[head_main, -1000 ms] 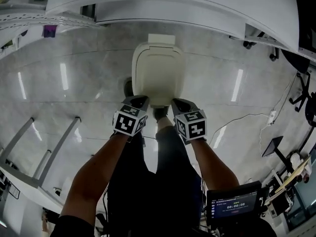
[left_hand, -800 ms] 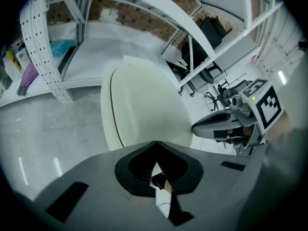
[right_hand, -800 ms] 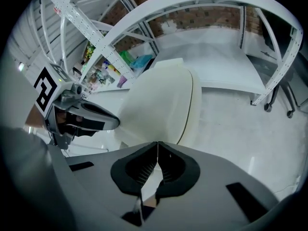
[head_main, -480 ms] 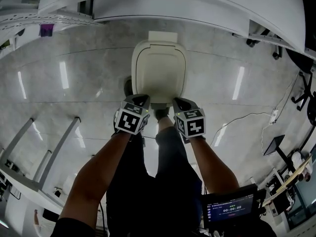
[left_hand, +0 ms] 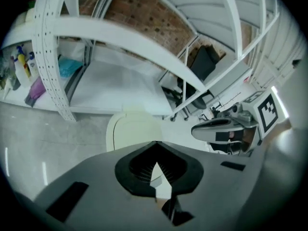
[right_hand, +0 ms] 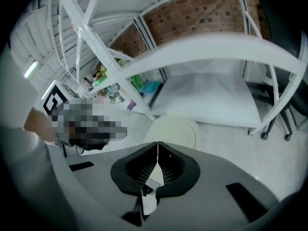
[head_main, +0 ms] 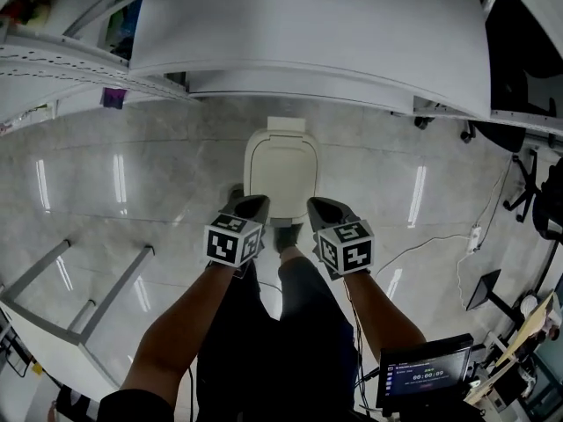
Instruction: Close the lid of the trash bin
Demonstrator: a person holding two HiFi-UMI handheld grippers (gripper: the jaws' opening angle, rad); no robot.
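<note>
The cream trash bin (head_main: 281,170) stands on the grey floor below a white table edge, its lid lying flat and closed. In the head view my left gripper (head_main: 252,203) and right gripper (head_main: 318,205) hover side by side just in front of the bin's near edge, above it and not touching it. The left gripper view has the bin (left_hand: 132,131) beyond the left gripper (left_hand: 155,143), jaws together and empty. The right gripper view has the bin (right_hand: 174,131) ahead of the right gripper (right_hand: 158,143), jaws also together and empty.
A white table (head_main: 317,42) overhangs the floor behind the bin. A shelf with bottles (left_hand: 19,71) is at far left. Metal frame legs (head_main: 79,297) lie at left, a cable (head_main: 431,240) and an office chair (head_main: 528,174) at right. The person's legs are below the grippers.
The view has pulled back and up, so the bin looks smaller and farther. Both grippers have come away from the lid's front edge, still shut.
</note>
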